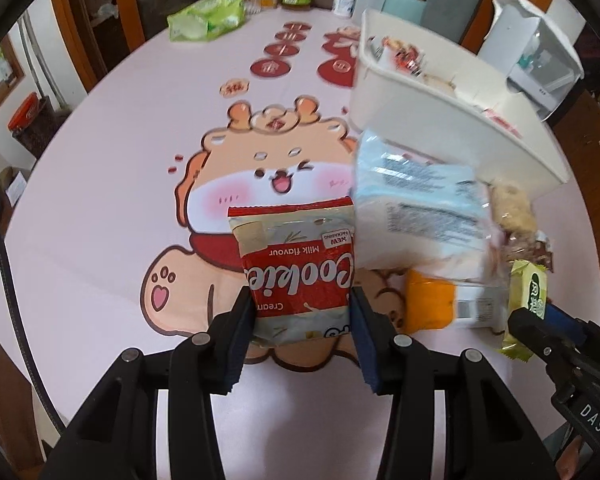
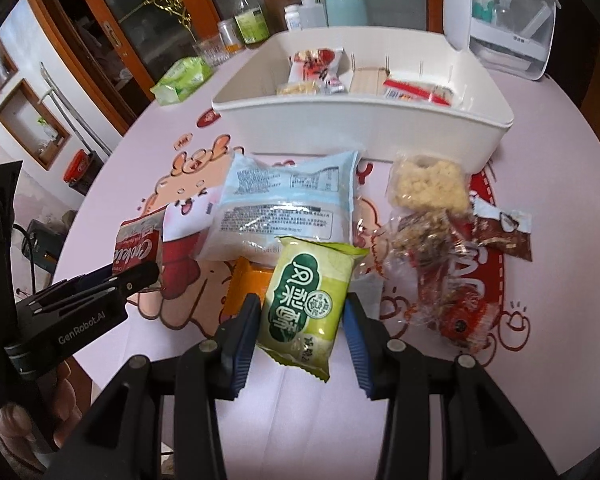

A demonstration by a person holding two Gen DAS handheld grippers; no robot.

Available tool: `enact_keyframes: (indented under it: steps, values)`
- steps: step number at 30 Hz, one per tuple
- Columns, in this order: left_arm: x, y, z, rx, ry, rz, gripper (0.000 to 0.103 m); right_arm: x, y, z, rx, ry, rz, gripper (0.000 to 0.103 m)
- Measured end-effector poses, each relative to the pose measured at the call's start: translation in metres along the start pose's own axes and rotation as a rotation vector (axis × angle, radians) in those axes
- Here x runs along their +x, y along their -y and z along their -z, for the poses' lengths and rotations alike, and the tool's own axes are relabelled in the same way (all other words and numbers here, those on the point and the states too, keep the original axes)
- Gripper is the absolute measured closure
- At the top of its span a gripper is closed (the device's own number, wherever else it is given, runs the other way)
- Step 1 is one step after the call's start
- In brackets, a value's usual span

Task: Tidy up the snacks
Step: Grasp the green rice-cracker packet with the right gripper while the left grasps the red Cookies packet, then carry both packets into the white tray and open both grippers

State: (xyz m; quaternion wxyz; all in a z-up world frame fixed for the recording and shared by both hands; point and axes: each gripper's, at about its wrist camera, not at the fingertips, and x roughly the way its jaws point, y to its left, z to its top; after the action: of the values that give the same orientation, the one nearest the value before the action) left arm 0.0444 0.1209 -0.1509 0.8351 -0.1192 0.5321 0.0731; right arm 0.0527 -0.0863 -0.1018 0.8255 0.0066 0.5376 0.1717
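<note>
**Operator:** Left wrist view, item one. My left gripper (image 1: 303, 312) is clamped on the red cookie packet (image 1: 298, 264), pads pressed against its two long sides near the lower half, the packet lifted over the cartoon tablecloth (image 1: 100, 208). The white bin (image 1: 452, 120) sits ahead and to the right, already holding several packets.

**Inspector:** And the other hand?

**Operator:** On the right wrist view, my right gripper (image 2: 302, 328) grips the green pastry packet (image 2: 310, 300) across its width. It sits tilted between the pads, its lower corner hanging below them. The remaining pile lies just beyond it: a large pale blue bag (image 2: 288, 204), an orange packet (image 2: 248, 284) partly beneath it, a puffed rice cake (image 2: 428, 184), and red and brown wrappers to the right.

**Inspector:** Risks?

**Operator:** Three, in my judgement. First, both packets are slick film held by side pressure only, so a quick swing toward the bin could let one slide out (the tilted green one looks the likelier). Second, both hands are loaded and close together; heading for the same bin at once, they could collide or knock the near wall. Third, a low carry could drag the blue bag along or shove it against the bin.

**Inspector:** Contents at risk?

**Operator:** Over-squeezing could crush cookies or pastry. I cannot tell the force from here.
</note>
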Motion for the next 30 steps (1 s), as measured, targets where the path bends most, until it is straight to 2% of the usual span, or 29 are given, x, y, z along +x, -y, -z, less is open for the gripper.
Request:
enact_keyframes:
  steps: [9,17,23,30]
  values:
    - [-0.051,0.037,-0.002,0.038,0.097,0.031,0.058,-0.048,0.021,-0.001,-0.021,0.102,-0.010,0.061]
    - [-0.087,0.077,-0.010,0.070,0.160,0.056,0.058,-0.093,0.043,-0.025,-0.037,0.231,-0.003,0.061]
    - [-0.112,0.100,-0.044,0.104,0.212,0.060,0.058,-0.115,0.053,-0.066,-0.036,0.319,0.033,0.061]
    - [-0.127,0.123,-0.116,0.180,0.279,0.078,0.058,-0.128,0.065,-0.135,-0.015,0.421,0.113,0.061]
